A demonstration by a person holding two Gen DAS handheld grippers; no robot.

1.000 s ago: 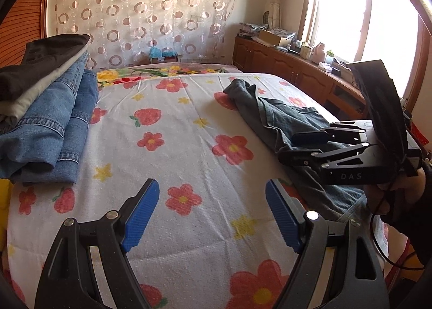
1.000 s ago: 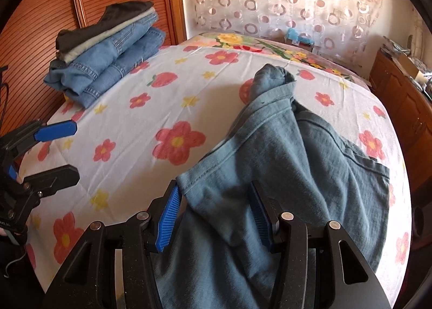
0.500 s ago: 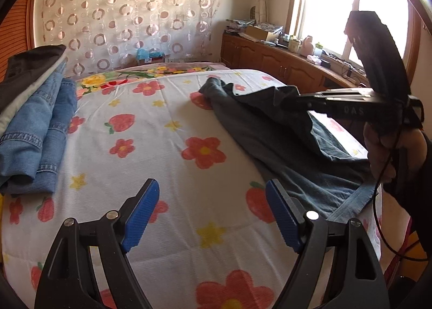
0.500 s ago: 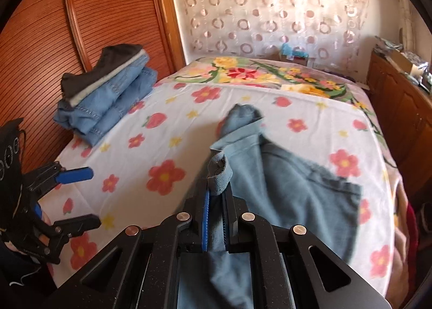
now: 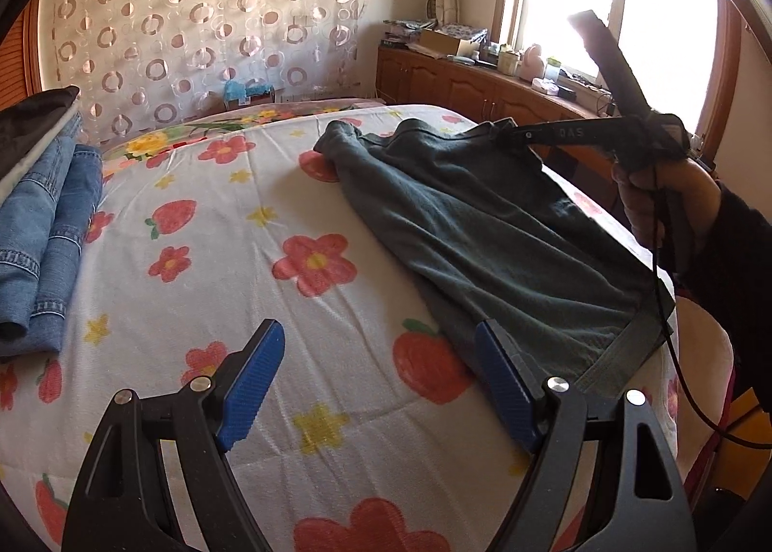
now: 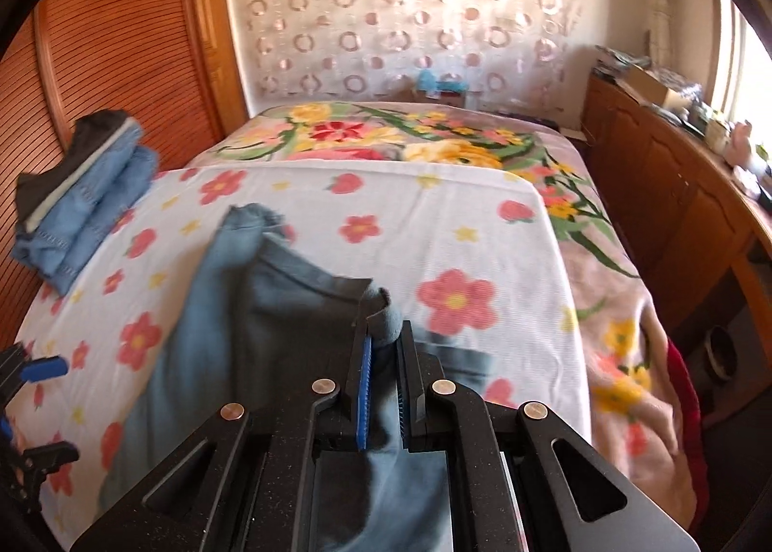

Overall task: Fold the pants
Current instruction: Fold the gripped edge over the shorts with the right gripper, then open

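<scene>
A: Which step is in hand here?

B: I'd judge it the opening one, spreading the pants (image 5: 482, 233) out before any fold. The pants are lying on the bed (image 5: 289, 195), toward the window-side edge, with one part bunched toward the curtain end and the waistband hanging over the near edge of the bed.

A: What is the right gripper (image 6: 383, 354) doing?

B: Its fingers are pinching a fold of the blue-grey cloth, with only that thickness of fabric keeping them apart. In the left wrist view the gripper is holding that edge above the bed, so the cloth is sloping from it down to the sheet.

A: And the left gripper (image 5: 381, 383)?

B: Its fingers are standing wide, holding nothing and touching nothing that I can tell. It is hovering over the flowered sheet, with its window-side finger (image 5: 502, 383) just beside the near edge of the pants.

A: So what does the next move call for?

B: Probably the left gripper taking hold near the waistband, so both can pull the pants flat. The cloth looks limp and may sag or bunch if only one corner is being carried.

A: Anything else on the bed?

B: A stack of folded jeans (image 5: 43, 224), well apart from the pants on the wardrobe side.
</scene>
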